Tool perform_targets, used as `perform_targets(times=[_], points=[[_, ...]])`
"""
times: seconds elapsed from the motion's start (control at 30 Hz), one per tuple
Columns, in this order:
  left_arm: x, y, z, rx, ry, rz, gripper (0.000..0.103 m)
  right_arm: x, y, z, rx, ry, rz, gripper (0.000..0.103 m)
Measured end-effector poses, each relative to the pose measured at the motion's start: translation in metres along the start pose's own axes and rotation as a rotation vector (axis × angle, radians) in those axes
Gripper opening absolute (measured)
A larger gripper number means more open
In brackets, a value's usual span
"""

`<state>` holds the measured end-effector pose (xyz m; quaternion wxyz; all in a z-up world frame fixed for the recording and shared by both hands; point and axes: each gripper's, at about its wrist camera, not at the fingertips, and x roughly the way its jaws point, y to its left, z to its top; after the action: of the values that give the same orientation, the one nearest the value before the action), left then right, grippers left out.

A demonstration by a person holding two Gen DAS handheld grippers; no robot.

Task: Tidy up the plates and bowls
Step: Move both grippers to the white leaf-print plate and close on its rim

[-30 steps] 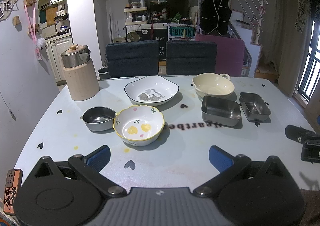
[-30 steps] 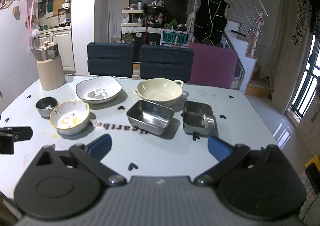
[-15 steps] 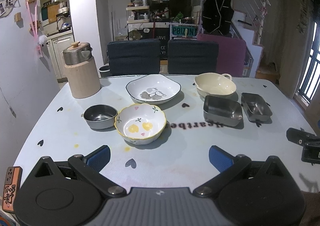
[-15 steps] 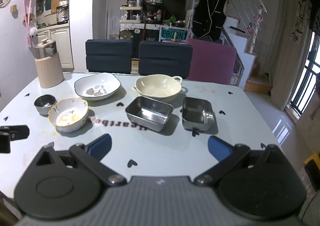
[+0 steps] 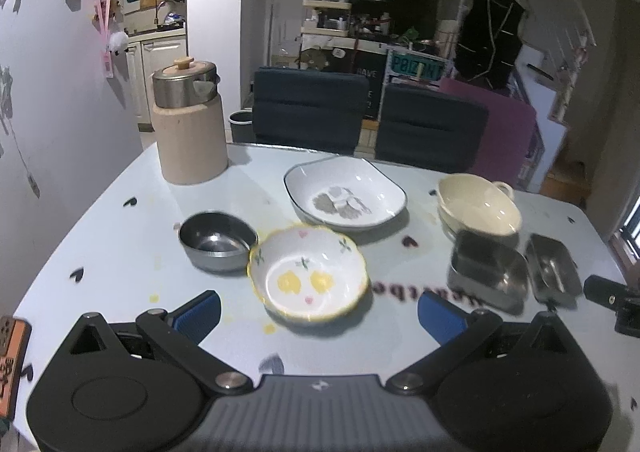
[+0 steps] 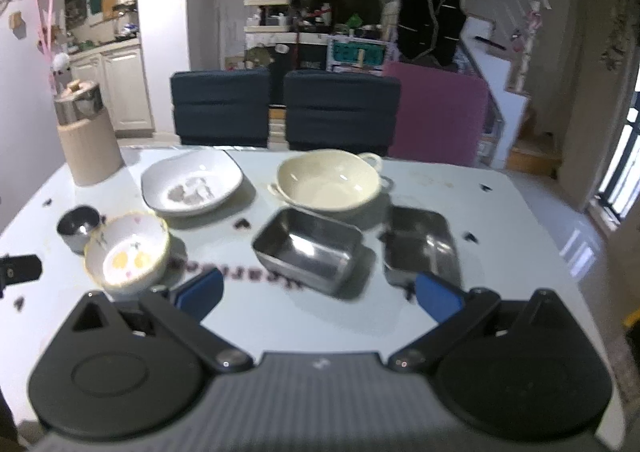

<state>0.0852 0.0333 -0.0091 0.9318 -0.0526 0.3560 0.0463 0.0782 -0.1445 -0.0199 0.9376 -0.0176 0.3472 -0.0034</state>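
On the pale table (image 5: 120, 236) stand a flowered yellow-rimmed bowl (image 5: 307, 279), a small steel bowl (image 5: 218, 240), a white square plate (image 5: 345, 197), a cream handled bowl (image 5: 478, 207) and two steel trays (image 5: 489, 276) (image 5: 552, 272). My left gripper (image 5: 319, 312) is open and empty, just in front of the flowered bowl. My right gripper (image 6: 319, 294) is open and empty, in front of the larger steel tray (image 6: 308, 248), with the smaller tray (image 6: 418, 244), cream bowl (image 6: 329, 179), plate (image 6: 192, 183) and flowered bowl (image 6: 127, 250) around it.
A tall beige canister with a steel lid (image 5: 188, 123) stands at the table's far left. Dark chairs (image 5: 310, 107) and a purple chair (image 6: 438, 115) line the far edge. The other gripper's black tip shows at the right edge (image 5: 612, 292) and left edge (image 6: 18, 270).
Both grippers have moved forward toward the dishes. The left one has swung left and closed in on the flowered bowl. The right one has neared the steel trays. Jaws stay open.
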Motion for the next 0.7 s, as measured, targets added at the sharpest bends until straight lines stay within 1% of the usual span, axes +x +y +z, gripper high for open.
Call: perform_targets(times=[0.13,0.3,0.43,0.5,0.57,0.63,0.7], points=[[0.034,-0.001,0.023,0.014,-0.001,0.034,0.103,0.032,0.006,0.021,-0.034,-0.050,0.078,0.103],[0.071,-0.003,0.048,0.030,-0.036,0.057,0.103,0.076,0.020,0.051,-0.098,-0.108,0.146,0.103],[0.102,-0.001,0.066,0.002,-0.048,0.047,0.103,0.116,0.025,0.083,-0.092,-0.081,0.202,0.103],[0.117,0.001,0.076,-0.017,-0.042,0.039,0.102,0.136,0.028,0.095,-0.089,-0.097,0.224,0.103],[0.134,0.002,0.086,-0.033,-0.036,0.036,0.102,0.156,0.034,0.109,-0.118,-0.121,0.241,0.103],[0.150,0.005,0.095,-0.051,-0.027,0.016,0.102,0.178,0.041,0.126,-0.151,-0.107,0.243,0.103],[0.165,0.008,0.101,-0.087,-0.005,-0.004,0.102,0.202,0.047,0.139,-0.159,-0.086,0.269,0.103]])
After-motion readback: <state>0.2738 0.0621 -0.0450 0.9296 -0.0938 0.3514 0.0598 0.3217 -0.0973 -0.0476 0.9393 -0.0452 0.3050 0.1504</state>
